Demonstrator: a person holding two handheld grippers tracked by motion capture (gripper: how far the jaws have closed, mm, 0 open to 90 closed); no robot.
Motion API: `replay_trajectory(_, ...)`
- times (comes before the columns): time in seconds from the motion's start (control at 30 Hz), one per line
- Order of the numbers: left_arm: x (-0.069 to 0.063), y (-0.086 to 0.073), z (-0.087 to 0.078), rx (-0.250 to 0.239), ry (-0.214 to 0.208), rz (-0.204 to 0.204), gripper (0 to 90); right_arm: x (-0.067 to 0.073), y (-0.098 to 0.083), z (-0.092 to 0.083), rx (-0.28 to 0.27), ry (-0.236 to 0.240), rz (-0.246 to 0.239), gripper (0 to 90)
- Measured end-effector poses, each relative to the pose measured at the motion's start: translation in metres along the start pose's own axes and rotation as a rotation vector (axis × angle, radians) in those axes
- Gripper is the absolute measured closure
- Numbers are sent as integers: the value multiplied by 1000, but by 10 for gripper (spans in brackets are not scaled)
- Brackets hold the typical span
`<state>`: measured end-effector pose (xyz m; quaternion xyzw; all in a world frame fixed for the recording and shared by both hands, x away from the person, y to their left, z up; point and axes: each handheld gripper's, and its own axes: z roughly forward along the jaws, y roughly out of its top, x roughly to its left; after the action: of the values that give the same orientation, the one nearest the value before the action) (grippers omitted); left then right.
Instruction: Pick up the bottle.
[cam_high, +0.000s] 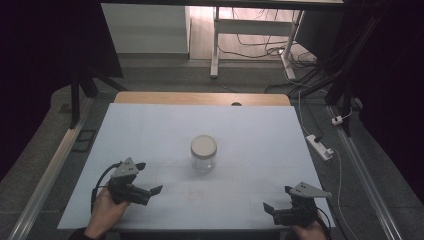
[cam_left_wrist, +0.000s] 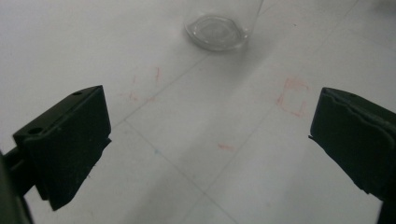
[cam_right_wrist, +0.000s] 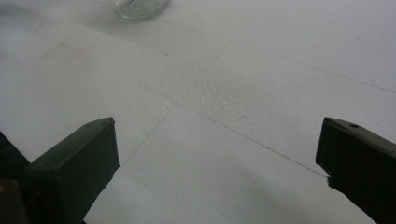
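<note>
Nearest you, at the near edge of the white tabletop (cam_high: 150, 130), your two hands hold the black two-jaw tongs. The left tongs (cam_high: 149, 177) sit toward the near left corner with their jaws spread wide and nothing between them; in the left gripper view the jaws stand far apart over bare surface with faint red marks (cam_left_wrist: 292, 100). The right tongs (cam_high: 279, 198) rest by the near right corner, jaws just as wide and empty.

The clear glass jar with a pale round lid (cam_high: 203, 152) stands upright about the middle of the tabletop, well apart from both tongs, somewhat nearer your left. Its transparent base (cam_left_wrist: 217, 31) shows at the top of the left gripper view, ahead of the jaws.

Watch these risks as you reach. The jar is smooth glass and round, so a grip that is off-centre or too light would probably let it slip or spin out of the jaws. Come in too fast or too low, and a jaw tip could knock the wall and tip or slide it. If you pinch only the lid, it may lift off or turn while the body stays put.
</note>
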<state>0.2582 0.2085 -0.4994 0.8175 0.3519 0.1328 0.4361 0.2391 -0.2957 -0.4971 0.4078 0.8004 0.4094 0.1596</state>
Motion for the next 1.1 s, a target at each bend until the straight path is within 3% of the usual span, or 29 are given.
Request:
replay_trajectory(0.3, 0, 20, 25, 24, 2, 44, 0, 0, 0, 0, 0, 1, -1, 0)
replay_trajectory(0.67, 3, 43, 57, 32, 1, 68, 0, 0, 0, 0, 1, 2, -1, 0)
replay_trajectory(1.1, 3, 67, 97, 28, -67, 115, 0, 0, 0, 0, 1, 4, 2, 0)
